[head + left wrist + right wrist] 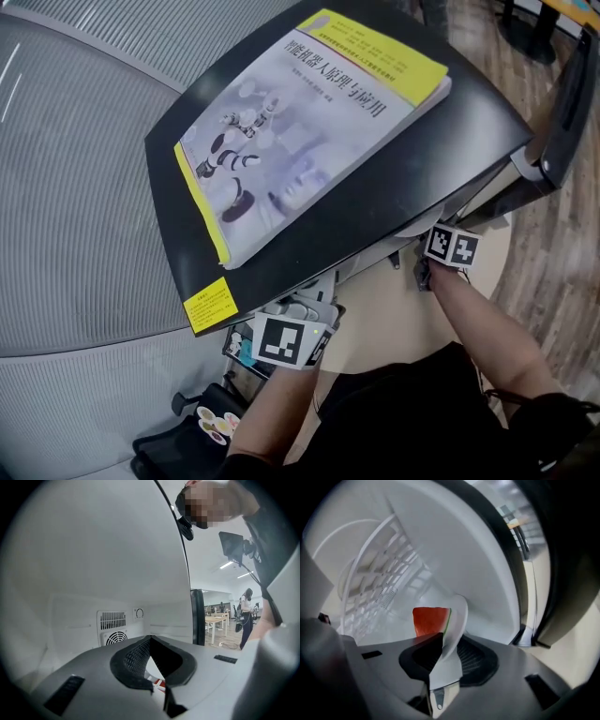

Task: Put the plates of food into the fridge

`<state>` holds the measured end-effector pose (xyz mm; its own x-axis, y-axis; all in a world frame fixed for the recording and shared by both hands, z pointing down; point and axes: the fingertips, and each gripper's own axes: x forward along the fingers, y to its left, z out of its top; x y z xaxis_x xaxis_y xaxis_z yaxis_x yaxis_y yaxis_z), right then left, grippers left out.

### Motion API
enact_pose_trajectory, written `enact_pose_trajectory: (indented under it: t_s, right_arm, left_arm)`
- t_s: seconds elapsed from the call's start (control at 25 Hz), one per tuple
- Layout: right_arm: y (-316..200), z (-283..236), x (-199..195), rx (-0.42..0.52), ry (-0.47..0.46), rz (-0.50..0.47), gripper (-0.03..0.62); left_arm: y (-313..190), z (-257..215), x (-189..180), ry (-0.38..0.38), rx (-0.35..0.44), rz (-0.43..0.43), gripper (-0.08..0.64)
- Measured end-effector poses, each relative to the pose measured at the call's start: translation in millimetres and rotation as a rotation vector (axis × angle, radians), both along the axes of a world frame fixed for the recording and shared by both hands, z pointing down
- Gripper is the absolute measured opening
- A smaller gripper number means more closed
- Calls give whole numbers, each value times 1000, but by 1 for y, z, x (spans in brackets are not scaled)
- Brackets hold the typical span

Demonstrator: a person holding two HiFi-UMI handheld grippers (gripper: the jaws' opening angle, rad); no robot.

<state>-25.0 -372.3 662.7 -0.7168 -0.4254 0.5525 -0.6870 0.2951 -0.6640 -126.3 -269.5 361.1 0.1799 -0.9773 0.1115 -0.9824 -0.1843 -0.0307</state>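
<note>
Right gripper [451, 641]: released; my jaws stand apart with a plate's rim between them, the pads not clamping it
Plate [457, 616]: white, seen edge-on and tilted; it rises from between my right jaws, leaning towards the left-hand pad, the other pad just clear of it
Watermelon slice [429, 620]: red with a thin green rind; it sits against the plate's face just past my right jaw tips, on the left of the rim
Wire rack [379, 569]: white; above and to the left of my right gripper, further in
Fridge [454, 550]: its white inner wall curves over and beyond the plate; both my grippers reach inside it
Left gripper [150, 639]: clenched; the jaw tips meet and nothing stands between them; a scrap of white with red shows through the gap nearer the camera, and I cannot tell what it is
Vent [112, 619]: slotted, on the back wall straight ahead of my left gripper; a round fan grille [115, 638] just below it; a dial [139, 613] just to its right
Black top [450, 141]: the fridge's lid, above both my grippers; a book [309, 122] with yellow edges lies flat on it
Person [246, 616]: standing well beyond my left gripper, to its right, out in the room near some tables [218, 620]
</note>
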Motion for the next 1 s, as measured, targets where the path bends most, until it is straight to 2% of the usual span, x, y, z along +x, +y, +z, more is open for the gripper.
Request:
enact_pose_trajectory:
  t_s: [0.16,0.44,0.76,1.0]
  right_arm:
    - [-3,-2,3,80,141,-62,112]
    - [-5,3,9,155,249,-129,147]
    - [-7,3,15,221,320,-178,155]
    - [-5,2,20,220,325,-161,158]
  left_arm:
    - [3,-3,3,-6,3,0,2]
    - [8,-5,12,-7,7,8,2]
    - [13,-15,10,-10,32,-18,2]
    - [18,-19,12,5,49,-32,2]
